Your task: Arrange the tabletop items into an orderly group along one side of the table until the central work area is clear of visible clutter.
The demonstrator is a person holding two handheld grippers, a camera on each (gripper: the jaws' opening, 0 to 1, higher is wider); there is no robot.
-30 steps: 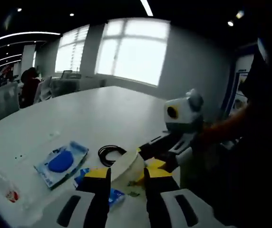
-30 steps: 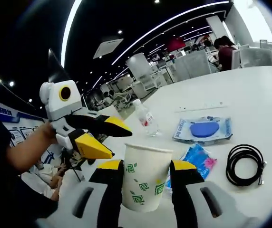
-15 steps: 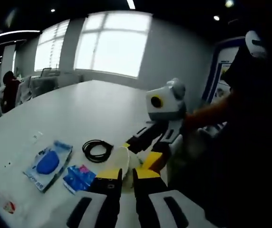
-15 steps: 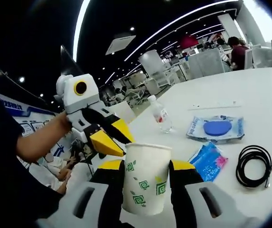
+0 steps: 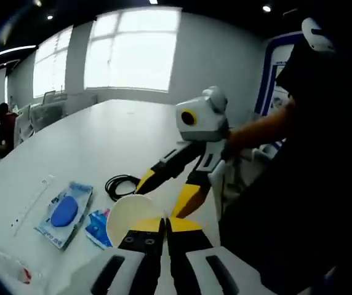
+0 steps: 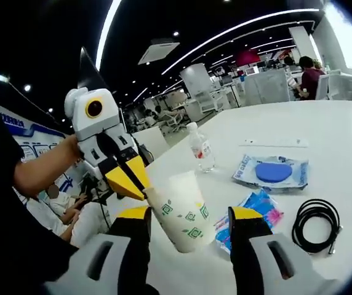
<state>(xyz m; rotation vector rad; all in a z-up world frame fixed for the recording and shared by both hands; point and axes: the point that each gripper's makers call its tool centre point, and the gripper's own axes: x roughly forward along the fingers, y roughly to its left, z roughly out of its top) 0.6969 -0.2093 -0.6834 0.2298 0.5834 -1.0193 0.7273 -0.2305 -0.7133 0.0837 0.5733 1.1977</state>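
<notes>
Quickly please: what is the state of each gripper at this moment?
Left gripper: shut on the rim of the paper cup.
Right gripper: open; the tilted cup hangs between its jaws.

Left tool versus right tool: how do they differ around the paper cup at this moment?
The left tool has its jaws pinched together on the rim of the paper cup; the right tool has its jaws apart, with a visible gap beside the cup. The left tool meets the cup at its top edge, while the right tool's jaws flank its lower body. The cup leans, tilted between the right jaws. Both tools have yellow tips and white bodies.
</notes>
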